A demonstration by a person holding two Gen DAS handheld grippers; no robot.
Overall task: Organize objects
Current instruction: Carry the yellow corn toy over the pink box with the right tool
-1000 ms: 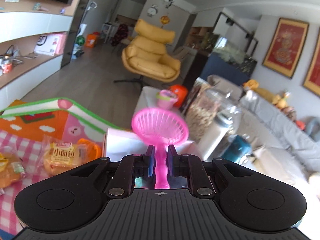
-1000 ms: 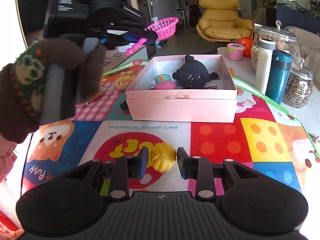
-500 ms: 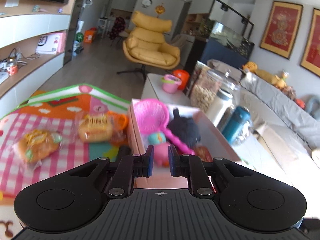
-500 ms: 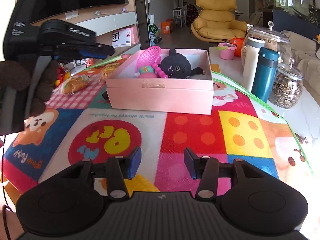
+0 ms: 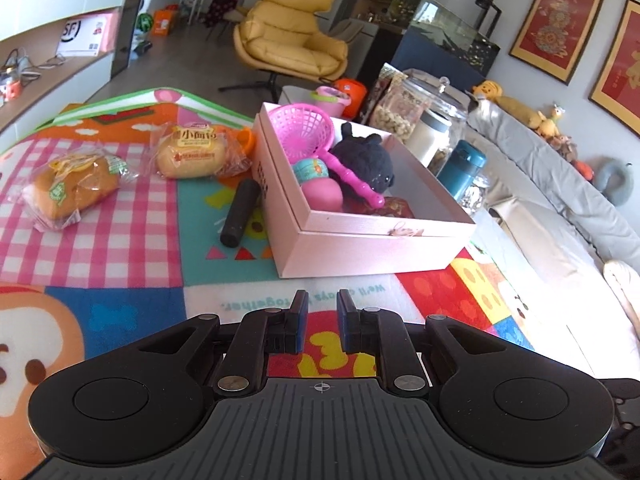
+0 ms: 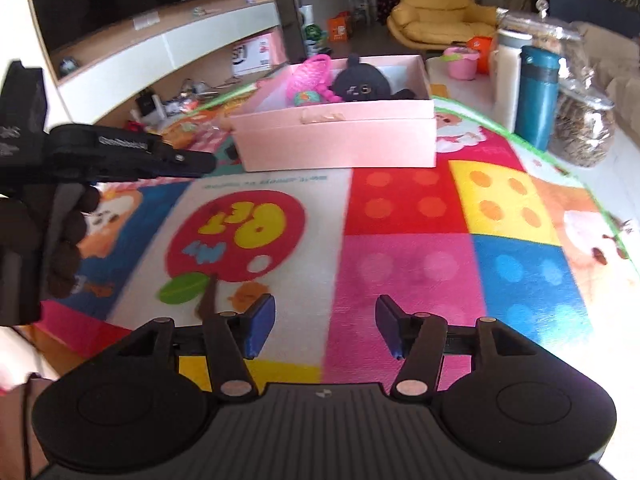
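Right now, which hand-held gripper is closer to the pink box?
Left. The left hand-held gripper sits just before the pink box; the right hand-held gripper is farther back across the mat.

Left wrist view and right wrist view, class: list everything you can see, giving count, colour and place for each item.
Box: one, pink, open, on play mat.
Net scoop: one, pink, in box.
Plush toy: one, black, in box.
Bread packets: two, clear wrap, on checked patch.
Cylinder: one, black, beside box.
Bottle: one, teal, right of box.
Glass jars: two, clear, near the bottle.
Armchair: one, yellow, background.
Left gripper: shut, empty.
Right gripper: jaws just opening, empty.
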